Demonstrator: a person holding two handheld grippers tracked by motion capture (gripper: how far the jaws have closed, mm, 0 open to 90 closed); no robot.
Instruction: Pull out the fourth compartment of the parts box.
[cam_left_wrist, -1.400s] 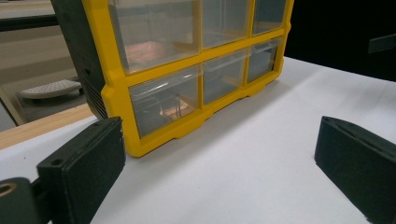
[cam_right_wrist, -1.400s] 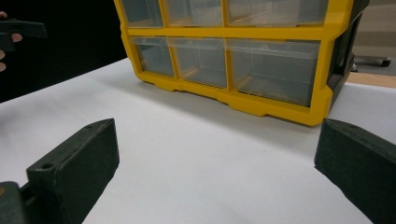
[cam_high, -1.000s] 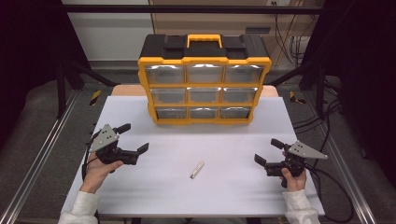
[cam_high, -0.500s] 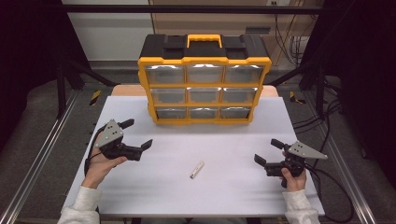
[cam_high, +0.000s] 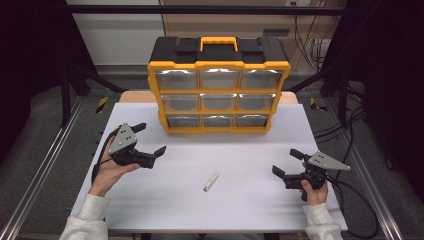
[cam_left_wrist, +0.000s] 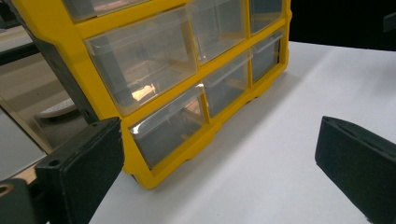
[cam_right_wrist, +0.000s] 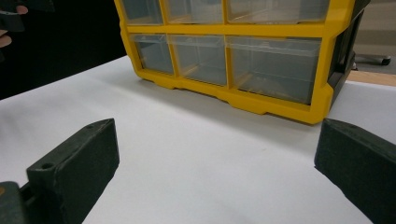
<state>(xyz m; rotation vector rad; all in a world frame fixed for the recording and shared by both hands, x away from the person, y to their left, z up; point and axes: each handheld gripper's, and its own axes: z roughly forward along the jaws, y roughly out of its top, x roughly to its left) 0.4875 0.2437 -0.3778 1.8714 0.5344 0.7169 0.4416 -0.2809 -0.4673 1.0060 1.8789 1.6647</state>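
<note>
A yellow and black drawer cabinet (cam_high: 218, 95) with clear drawers stands at the back middle of the white table (cam_high: 240, 210). A small pale stick-shaped piece (cam_high: 211, 182) lies on the table in front of it. My left gripper (cam_high: 150, 139) is open and empty, held above the table's left side, angled toward the cabinet's lower left corner. In the left gripper view its jaws (cam_left_wrist: 217, 182) stand wide apart before the cabinet (cam_left_wrist: 154, 79). My right gripper (cam_high: 287, 162) is open and empty at the right. The right gripper view (cam_right_wrist: 212, 177) faces the cabinet's bottom drawers (cam_right_wrist: 243, 60).
Metal rails (cam_high: 45, 165) run along the table's left and right sides. A cable (cam_high: 360, 200) trails from the right gripper off the table's right edge. Bare white surface lies between the two grippers around the small piece.
My left gripper has lifted and moved forward and a little right, toward the cabinet. The right gripper and the small piece have not moved.
</note>
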